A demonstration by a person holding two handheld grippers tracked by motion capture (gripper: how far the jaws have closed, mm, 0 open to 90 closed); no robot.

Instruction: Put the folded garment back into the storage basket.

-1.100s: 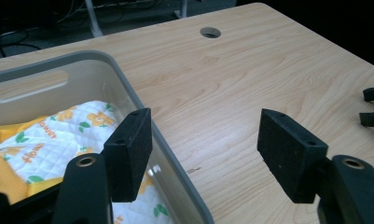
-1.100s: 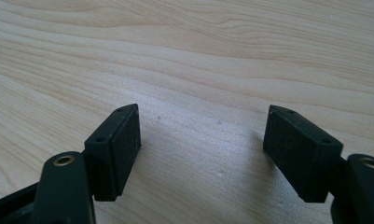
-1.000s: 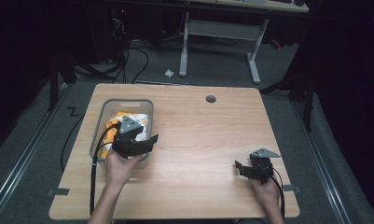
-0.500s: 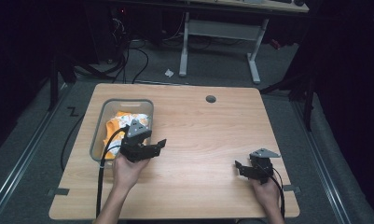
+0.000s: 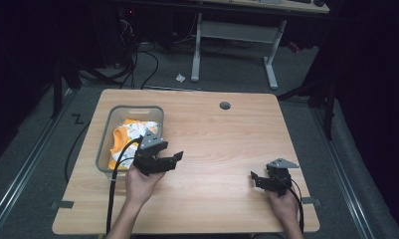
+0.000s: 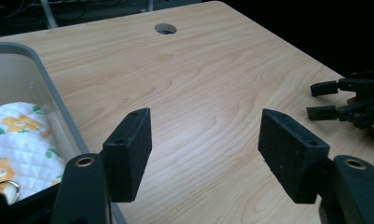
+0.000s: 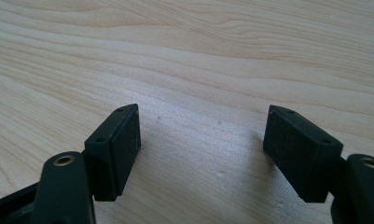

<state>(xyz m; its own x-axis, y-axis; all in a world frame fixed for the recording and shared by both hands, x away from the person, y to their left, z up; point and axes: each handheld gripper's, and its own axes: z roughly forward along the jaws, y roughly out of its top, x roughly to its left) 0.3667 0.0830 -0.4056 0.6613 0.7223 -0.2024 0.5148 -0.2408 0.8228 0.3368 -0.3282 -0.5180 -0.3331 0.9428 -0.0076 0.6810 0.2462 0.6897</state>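
Observation:
A grey plastic bin [image 5: 103, 149] stands on the left of the wooden table [image 5: 222, 139], with a white and orange flowered cloth [image 5: 130, 132] lying in it. My left gripper [image 5: 174, 160] hovers just right of the bin's near corner, its jaws open and pointing right with nothing between them. In the left gripper view the open left gripper [image 6: 205, 149] frames bare wood, with the bin rim [image 6: 54, 98] and the cloth [image 6: 21, 140] at the left. My right gripper [image 5: 254, 179] rests at the near right, open; in its own view the right gripper [image 7: 203, 154] stands over bare table.
A round cable hole [image 5: 225, 105] sits near the table's far edge. Cables trail from both grippers toward the near edge. The other hand's gripper [image 6: 324, 100] appears at the right of the left gripper view. Beyond the table are dark floor and a desk frame [image 5: 271, 64].
My left gripper has shifted a little to the right, from above the bin's near corner to the table beside it. The right gripper has stayed still.

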